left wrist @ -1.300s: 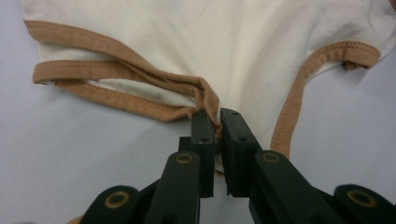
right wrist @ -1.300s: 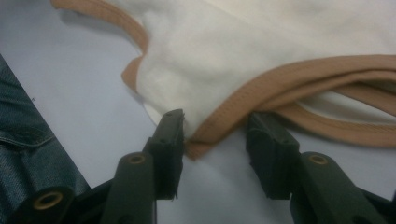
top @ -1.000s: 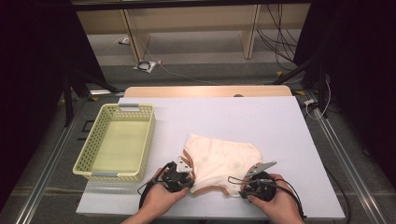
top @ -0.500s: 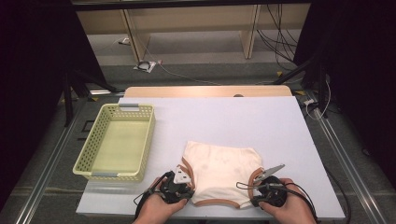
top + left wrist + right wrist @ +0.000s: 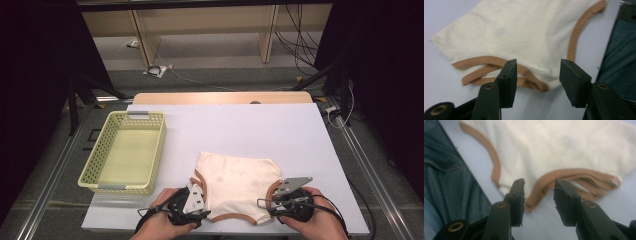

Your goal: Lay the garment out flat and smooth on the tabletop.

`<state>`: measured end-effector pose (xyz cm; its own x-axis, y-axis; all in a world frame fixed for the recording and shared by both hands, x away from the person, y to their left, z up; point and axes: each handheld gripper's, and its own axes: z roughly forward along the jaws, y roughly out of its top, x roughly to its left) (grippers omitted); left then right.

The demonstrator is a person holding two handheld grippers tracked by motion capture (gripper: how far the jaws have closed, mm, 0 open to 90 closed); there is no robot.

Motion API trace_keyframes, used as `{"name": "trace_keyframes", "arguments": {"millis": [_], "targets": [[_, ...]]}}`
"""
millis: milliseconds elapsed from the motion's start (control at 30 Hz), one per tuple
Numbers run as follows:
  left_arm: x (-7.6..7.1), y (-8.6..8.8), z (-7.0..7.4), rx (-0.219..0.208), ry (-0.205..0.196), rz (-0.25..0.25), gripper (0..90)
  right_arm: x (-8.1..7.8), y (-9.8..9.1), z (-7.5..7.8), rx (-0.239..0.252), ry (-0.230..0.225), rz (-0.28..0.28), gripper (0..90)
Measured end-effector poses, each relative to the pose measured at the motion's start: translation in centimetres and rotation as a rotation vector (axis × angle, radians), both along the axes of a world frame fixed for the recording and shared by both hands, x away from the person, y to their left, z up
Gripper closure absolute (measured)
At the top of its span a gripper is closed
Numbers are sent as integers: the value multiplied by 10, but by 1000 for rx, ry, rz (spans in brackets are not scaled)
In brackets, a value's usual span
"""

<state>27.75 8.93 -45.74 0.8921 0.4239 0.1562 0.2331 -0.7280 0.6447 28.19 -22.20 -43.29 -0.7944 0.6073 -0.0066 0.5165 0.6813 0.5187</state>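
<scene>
A cream garment [image 5: 235,180] with brown trim lies flat on the white table [image 5: 240,125], close to the near edge. My left gripper [image 5: 203,212] sits at its near left corner, and its jaws have just been opening. In the left gripper view the left gripper [image 5: 537,67] stands open, with the trimmed hem of the garment [image 5: 524,32] lying loose between the jaws. My right gripper [image 5: 272,204] is at the near right corner; its jaws have also just been opening. In the right gripper view the right gripper [image 5: 539,186] is open over a brown leg band of the garment [image 5: 574,145].
A pale yellow perforated basket [image 5: 161,150] stands empty at the left of the table. The person's blue jeans [image 5: 621,57] show just past the table's near edge, also seen as jeans [image 5: 446,177]. Cables and shelf legs lie on the floor beyond the table.
The garment was drawn toward the near edge and spread flat. Both hands moved back with it, then both grippers went from shut on its corners to open, letting it go.
</scene>
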Motion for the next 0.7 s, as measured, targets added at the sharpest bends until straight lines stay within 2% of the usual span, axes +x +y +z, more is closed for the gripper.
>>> {"name": "trace_keyframes", "arguments": {"millis": [67, 100, 200, 233, 333, 467, 533, 600, 700], "targets": [[-2, -5, -5, 24, 26, -20, 592, -2, 7, -2, -31, -14, 43, 648], [-4, -7, -8, 35, 43, -34, 610, -3, 11, -5, -30, -14, 60, 654], [-4, -9, -14, 69, 63, -57, 619, -3, 21, -13, -18, 25, 104, 653], [-4, -9, -15, 76, 67, -62, 620, -3, 23, -15, -17, 30, 113, 647], [-3, -10, -18, 82, 81, -71, 623, -5, 34, -22, -8, 86, 146, 619], [-4, -11, -19, 88, 91, -71, 661, -7, 45, -30, -66, 87, 163, 640], [-4, -12, -19, 82, 100, -64, 691, -8, 47, -31, -75, 72, 153, 689], [-5, -13, -19, 83, 108, -59, 727, -8, 48, -30, -74, 79, 152, 760], [-5, -14, -18, 81, 131, -47, 778, -8, 47, -31, -67, 82, 137, 777]]}}
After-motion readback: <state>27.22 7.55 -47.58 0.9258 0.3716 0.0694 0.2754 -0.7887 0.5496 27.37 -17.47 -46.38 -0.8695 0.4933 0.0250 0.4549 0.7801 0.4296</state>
